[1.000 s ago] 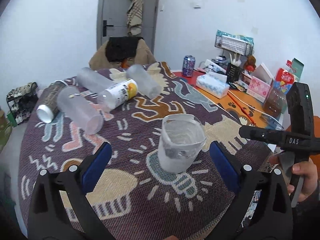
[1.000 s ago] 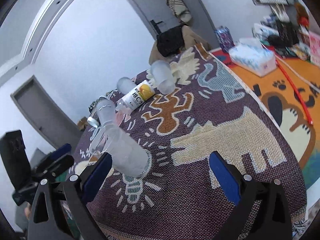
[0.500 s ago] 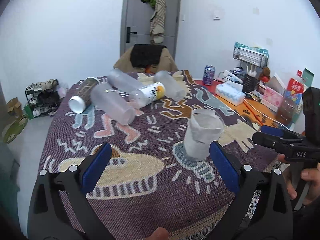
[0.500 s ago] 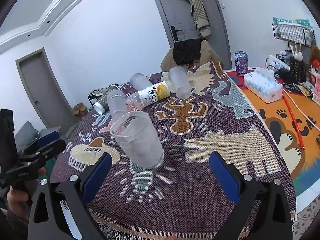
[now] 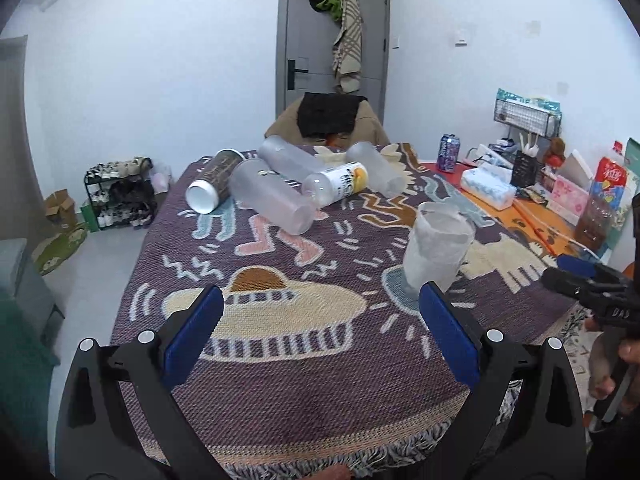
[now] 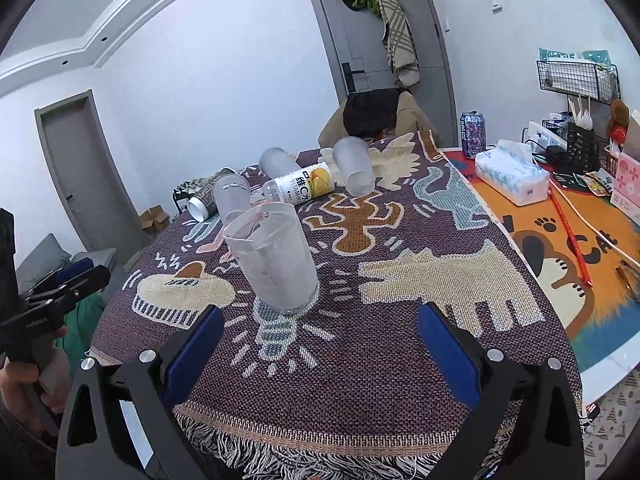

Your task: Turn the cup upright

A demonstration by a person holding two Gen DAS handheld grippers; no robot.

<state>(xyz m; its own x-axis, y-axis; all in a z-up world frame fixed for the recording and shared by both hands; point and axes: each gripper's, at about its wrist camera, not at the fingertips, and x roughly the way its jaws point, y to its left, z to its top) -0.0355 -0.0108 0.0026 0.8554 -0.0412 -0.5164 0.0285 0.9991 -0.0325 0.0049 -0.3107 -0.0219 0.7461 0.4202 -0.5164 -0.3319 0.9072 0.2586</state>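
Both grippers have drawn back from the cup (image 6: 272, 260), which now stands upright on the rug (image 6: 400, 360), mouth up. The left gripper (image 5: 320, 336) and right gripper (image 6: 320, 348) hang wide apart, holding nothing; the flip looks done.

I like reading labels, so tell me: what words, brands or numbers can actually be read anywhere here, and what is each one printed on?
"DAS": on the black body of the right gripper, seen from the left wrist camera.
"CAT": on the orange mat, beside a paw print.
"C": large letter on the yellow-and-white bottle; its other characters are too small to read.
Purple can, tissue pack, red carton: print blurred, unreadable.
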